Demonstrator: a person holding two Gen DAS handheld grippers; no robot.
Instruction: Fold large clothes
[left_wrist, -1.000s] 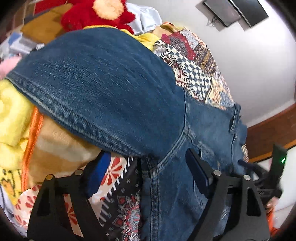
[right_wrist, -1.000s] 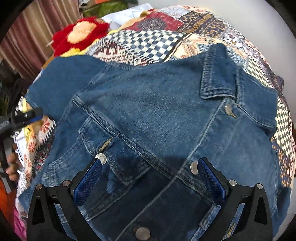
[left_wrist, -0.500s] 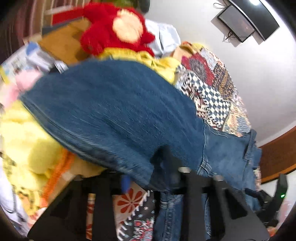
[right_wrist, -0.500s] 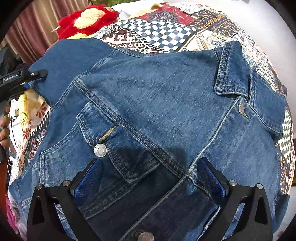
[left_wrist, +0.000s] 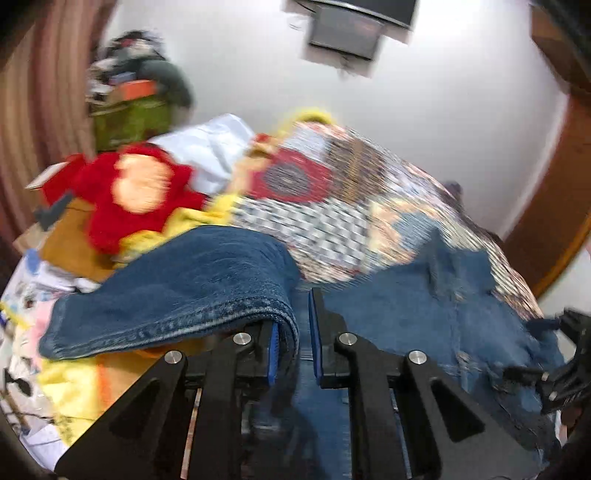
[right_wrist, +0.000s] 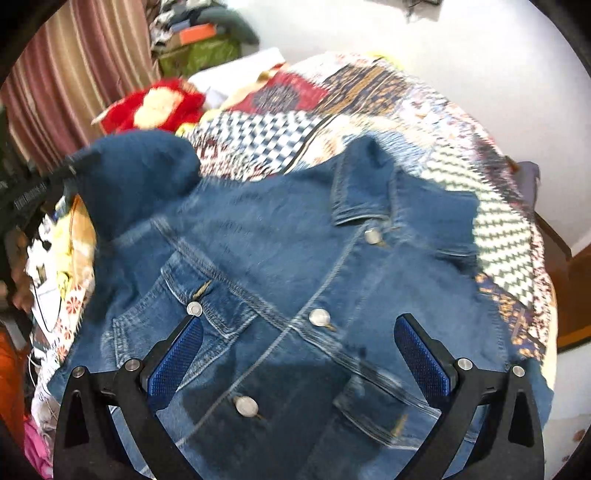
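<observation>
Left gripper (left_wrist: 293, 338) takes the sleeve (left_wrist: 177, 295) as a denim jacket (right_wrist: 295, 280) goes in for folding.

Nearest the jacket's shoulder, the left jaws, wide a second ago, are closing on the sleeve's folded edge and have raised it off the quilt (left_wrist: 332, 206); the sleeve-in fold looks under way. Over the jacket's buttoned front, the right gripper (right_wrist: 299, 354) hangs with jaws wide and empty. The jacket lies face up on the patchwork quilt. Beyond its collar (right_wrist: 360, 192) a red plush toy (right_wrist: 155, 105) and piled clothes sit against the wall.

Patchwork quilt (right_wrist: 388, 110) beyond the denim jacket (right_wrist: 295, 258) lies bare; red plush toy (right_wrist: 159, 105) crowds its far-left corner.
</observation>
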